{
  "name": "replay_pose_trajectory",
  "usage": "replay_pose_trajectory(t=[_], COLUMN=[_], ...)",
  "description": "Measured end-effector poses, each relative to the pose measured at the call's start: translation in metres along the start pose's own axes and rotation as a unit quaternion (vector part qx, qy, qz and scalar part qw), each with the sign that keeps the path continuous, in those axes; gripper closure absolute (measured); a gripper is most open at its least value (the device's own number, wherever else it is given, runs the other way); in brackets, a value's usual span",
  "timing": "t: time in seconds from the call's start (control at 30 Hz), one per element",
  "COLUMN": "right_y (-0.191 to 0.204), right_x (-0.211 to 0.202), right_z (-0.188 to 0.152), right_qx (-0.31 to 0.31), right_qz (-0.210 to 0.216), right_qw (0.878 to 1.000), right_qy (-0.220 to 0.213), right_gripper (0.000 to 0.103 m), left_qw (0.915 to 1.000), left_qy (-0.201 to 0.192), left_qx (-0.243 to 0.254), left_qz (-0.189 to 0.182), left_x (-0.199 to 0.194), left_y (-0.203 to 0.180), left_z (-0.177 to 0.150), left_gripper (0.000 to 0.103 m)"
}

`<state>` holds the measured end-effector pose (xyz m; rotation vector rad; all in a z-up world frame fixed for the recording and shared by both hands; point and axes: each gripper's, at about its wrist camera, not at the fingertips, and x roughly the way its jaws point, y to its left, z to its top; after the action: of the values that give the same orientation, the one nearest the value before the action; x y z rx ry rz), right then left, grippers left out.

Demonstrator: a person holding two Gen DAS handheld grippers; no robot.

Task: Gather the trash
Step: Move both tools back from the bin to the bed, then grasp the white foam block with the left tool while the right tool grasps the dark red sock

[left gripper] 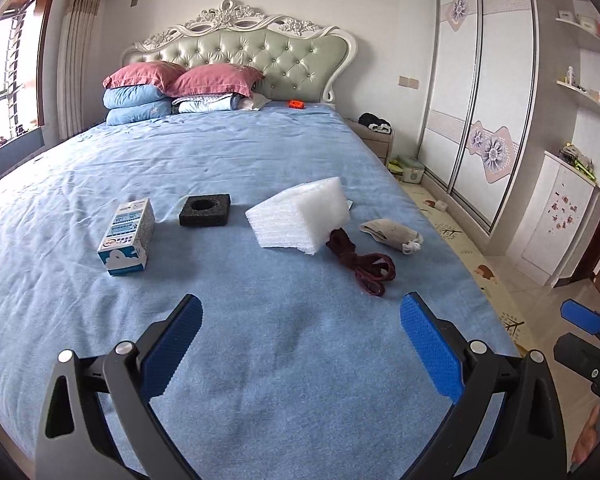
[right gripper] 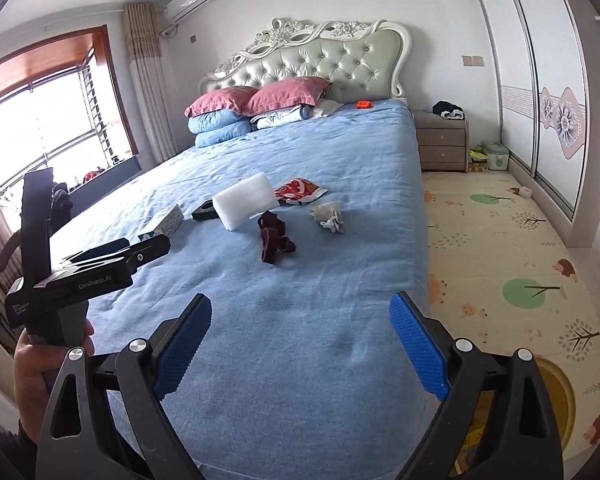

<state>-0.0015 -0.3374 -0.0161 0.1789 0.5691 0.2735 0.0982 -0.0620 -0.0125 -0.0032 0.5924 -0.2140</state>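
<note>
Bedroom, blue-sheeted bed (left gripper: 240, 152) fills both views. Trash sits mid-bed: white foam block (left gripper: 298, 218) at 12 o'clock from the left gripper (left gripper: 300, 332), carton (left gripper: 127, 236) at 10, black foam square (left gripper: 205, 210) at 11, dark red cord (left gripper: 360, 262) at 1, beige pouch (left gripper: 392, 234) at 2. Red wrapper (right gripper: 298, 191) lies behind the block. Left gripper and right gripper (right gripper: 300, 334): jaws spread wide, nothing between them.

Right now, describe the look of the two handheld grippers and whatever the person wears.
Both grippers, left gripper and right gripper, have black angular frames, silver round pivot bolts and blue textured pads on the fingers. Seen from the right wrist camera, the left gripper's black body carries white lettering, partly legible as "GenRobot.AI". No cables show. A dark sleeve edge seems visible at the left hand.
</note>
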Motion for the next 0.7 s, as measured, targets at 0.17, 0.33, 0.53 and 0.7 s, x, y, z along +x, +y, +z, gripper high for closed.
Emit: replay_pose_trajectory(t=[0.17, 0.33, 0.53, 0.7], right_y=[0.014, 0.024, 0.04, 0.05], right_x=[0.02, 0.047, 0.081, 0.121], right_z=[0.007, 0.017, 0.033, 0.047], right_qx=[-0.009, -0.016, -0.04, -0.062], right_qz=[0.002, 0.004, 0.007, 0.003], right_qw=[1.0, 0.999, 0.998, 0.995], right_qy=[0.013, 0.037, 0.057, 0.084], right_gripper=[0.016, 0.016, 0.016, 0.018], left_qw=[1.0, 0.9999, 0.9991, 0.9979], left_qy=[0.0, 0.01, 0.034, 0.052], left_qx=[-0.008, -0.011, -0.009, -0.02], left_qz=[-0.005, -0.009, -0.023, -0.032], left_x=[0.004, 0.017, 0.039, 0.058], left_y=[0.016, 0.033, 0.045, 0.058], left_z=[0.004, 0.01, 0.021, 0.028], left_gripper=[0.004, 0.004, 0.004, 0.004])
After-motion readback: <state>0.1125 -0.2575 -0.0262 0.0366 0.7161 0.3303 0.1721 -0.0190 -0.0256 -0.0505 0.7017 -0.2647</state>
